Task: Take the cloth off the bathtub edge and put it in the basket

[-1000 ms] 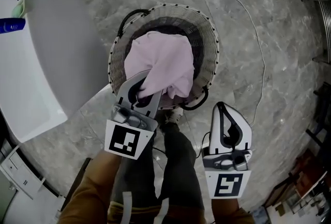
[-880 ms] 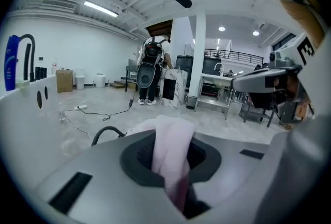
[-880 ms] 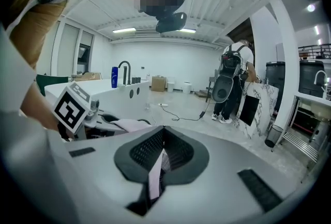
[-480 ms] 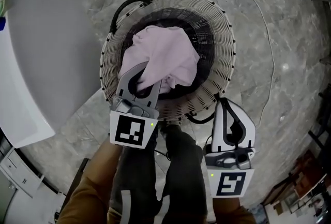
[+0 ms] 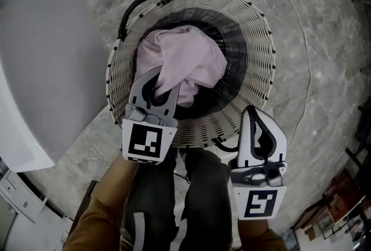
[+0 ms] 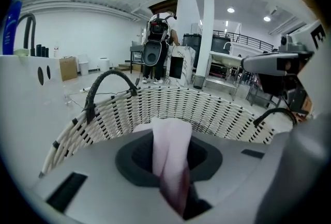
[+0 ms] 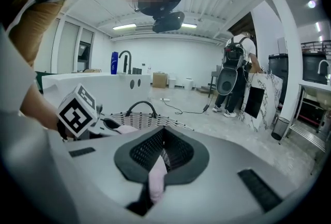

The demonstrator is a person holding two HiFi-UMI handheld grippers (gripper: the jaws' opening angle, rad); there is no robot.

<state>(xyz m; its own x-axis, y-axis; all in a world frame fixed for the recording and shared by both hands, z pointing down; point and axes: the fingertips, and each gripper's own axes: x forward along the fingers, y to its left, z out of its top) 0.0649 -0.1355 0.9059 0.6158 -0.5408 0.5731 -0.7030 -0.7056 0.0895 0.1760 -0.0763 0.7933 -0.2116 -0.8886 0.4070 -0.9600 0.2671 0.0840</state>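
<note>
The cloth [image 5: 185, 61] lay bunched in the basket [image 5: 255, 29], off the tub [image 5: 46, 70], but the left gripper [image 5: 165, 79] was clamped nearly shut on a fold, so only letting go was left, while the right gripper [image 5: 252, 113], jaws together, hung outside the rim.

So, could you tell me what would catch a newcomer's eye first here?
A pink cloth bunched in the round wicker basket at centre, with the left gripper shut on its near edge. The white bathtub curves along the left, and the right gripper, by the basket's near rim, pinches a pink strip.
</note>
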